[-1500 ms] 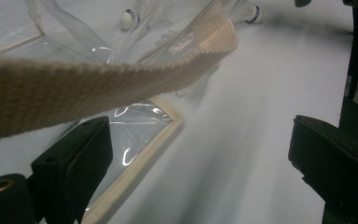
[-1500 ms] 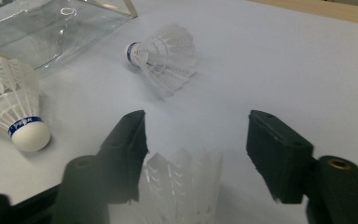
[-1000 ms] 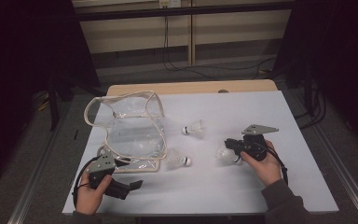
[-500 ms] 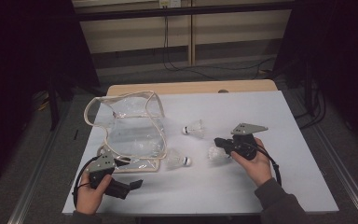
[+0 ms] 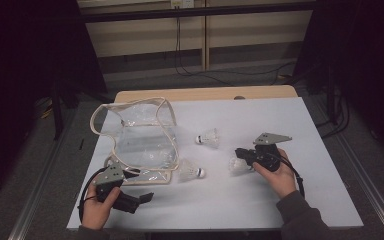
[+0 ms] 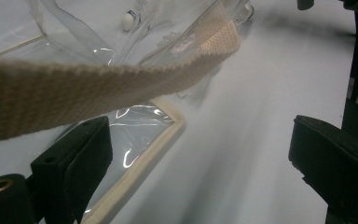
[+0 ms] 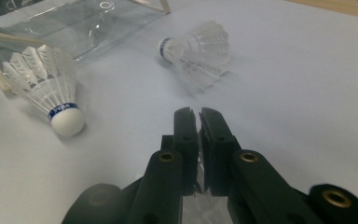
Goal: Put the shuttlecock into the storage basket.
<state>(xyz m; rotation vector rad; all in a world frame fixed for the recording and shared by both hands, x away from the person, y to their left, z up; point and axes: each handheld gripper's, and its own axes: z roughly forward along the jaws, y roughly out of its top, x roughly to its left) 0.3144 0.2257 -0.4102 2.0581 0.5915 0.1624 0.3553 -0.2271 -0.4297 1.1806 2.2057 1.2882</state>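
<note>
While the right gripper (image 5: 241,159) clamps a white feathered shuttlecock (image 5: 237,166) on the white table (image 5: 290,125), the left gripper (image 6: 200,163) sits open beside the clear plastic bag (image 5: 140,135); 2 more shuttlecocks lie nearby.

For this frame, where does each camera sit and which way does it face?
High view: above the table, looking forward and down; both hands and grippers show.
Left gripper view: low, along its open jaws toward the clear bag and strap.
Right gripper view: along its closed jaws toward two shuttlecocks, shared with the high view.
</note>
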